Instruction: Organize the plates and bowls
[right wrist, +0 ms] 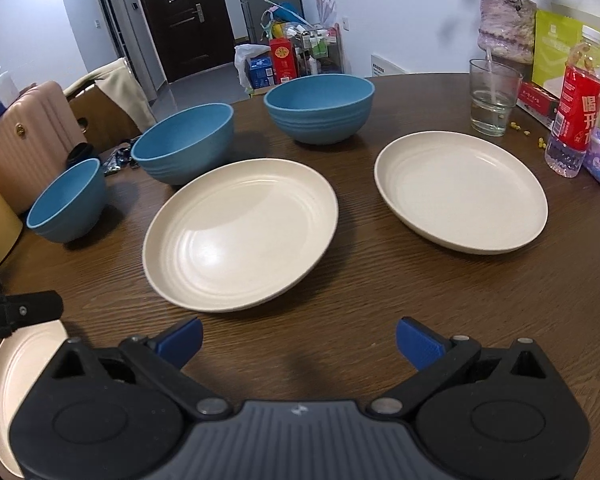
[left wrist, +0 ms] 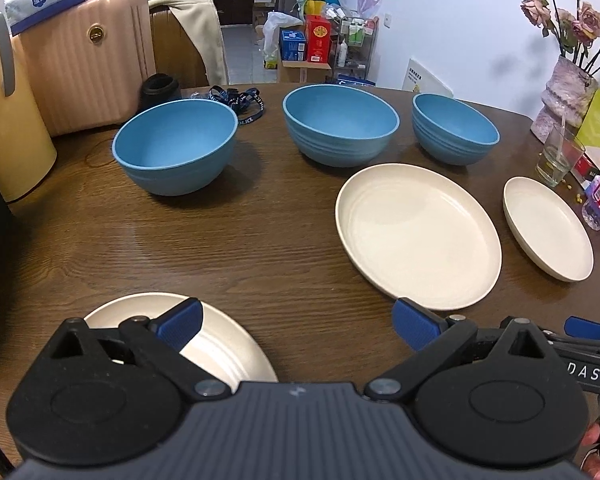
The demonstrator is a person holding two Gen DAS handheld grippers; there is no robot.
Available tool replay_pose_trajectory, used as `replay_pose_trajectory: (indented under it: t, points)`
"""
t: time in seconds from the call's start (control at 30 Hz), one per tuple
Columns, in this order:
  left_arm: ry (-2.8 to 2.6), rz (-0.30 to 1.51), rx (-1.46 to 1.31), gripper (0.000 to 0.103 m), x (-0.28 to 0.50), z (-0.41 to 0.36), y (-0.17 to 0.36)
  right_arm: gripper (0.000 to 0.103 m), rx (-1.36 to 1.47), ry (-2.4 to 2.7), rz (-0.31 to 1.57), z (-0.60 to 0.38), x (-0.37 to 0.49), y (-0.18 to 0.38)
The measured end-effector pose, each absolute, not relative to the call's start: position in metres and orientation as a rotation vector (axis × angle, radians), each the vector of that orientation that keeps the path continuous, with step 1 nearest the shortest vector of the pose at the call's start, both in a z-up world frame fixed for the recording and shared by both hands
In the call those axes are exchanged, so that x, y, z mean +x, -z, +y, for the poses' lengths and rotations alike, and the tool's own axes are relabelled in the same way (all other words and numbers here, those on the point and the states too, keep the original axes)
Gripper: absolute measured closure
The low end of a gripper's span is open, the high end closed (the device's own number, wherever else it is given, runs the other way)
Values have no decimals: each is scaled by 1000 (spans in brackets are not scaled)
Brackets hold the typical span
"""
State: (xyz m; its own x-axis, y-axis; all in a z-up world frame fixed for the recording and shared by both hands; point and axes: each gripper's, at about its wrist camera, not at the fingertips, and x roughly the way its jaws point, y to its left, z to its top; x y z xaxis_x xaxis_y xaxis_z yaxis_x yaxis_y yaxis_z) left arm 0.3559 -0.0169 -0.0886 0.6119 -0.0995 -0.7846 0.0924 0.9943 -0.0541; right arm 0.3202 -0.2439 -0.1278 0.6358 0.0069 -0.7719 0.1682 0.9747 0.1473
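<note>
Dark wood-grain table (left wrist: 260, 240), laid with three blue bowls and three cream plates. Left gripper (left wrist: 298, 326) spread wide, nothing between the fingers. Under and just behind the left finger (left wrist: 180, 320): a small cream plate (left wrist: 228, 344), partly hidden by the gripper body; contact not clear. Ahead of the right finger (left wrist: 416, 326): the large cream plate (left wrist: 418, 236), near edge just beyond the fingertip. Further right of that: a second small plate (left wrist: 548, 228), well apart from the fingers. Far ahead, in a row: left bowl (left wrist: 176, 146), middle bowl (left wrist: 340, 124), right bowl (left wrist: 454, 128), all upright and apart from each other.

Right gripper (right wrist: 300, 340) likewise spread wide, holding nothing, above bare table. Straight ahead of its left finger (right wrist: 182, 340): the large plate. Ahead and right of its right finger (right wrist: 418, 342): the second small plate. Beyond that plate: drinking glass (right wrist: 494, 98), red-labelled bottle (right wrist: 578, 114), vase (right wrist: 506, 20).
</note>
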Motion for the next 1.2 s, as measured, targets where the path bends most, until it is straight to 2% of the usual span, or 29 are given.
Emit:
replay_pose_trajectory:
  t: [0.97,1.2]
  points:
    - [-45,940,-116,0,410,-71,105,0,65,-24,912,-292,414,130]
    - [-118,970,-170,0,425,-82,115,6,18,-79,906,-293,445,132]
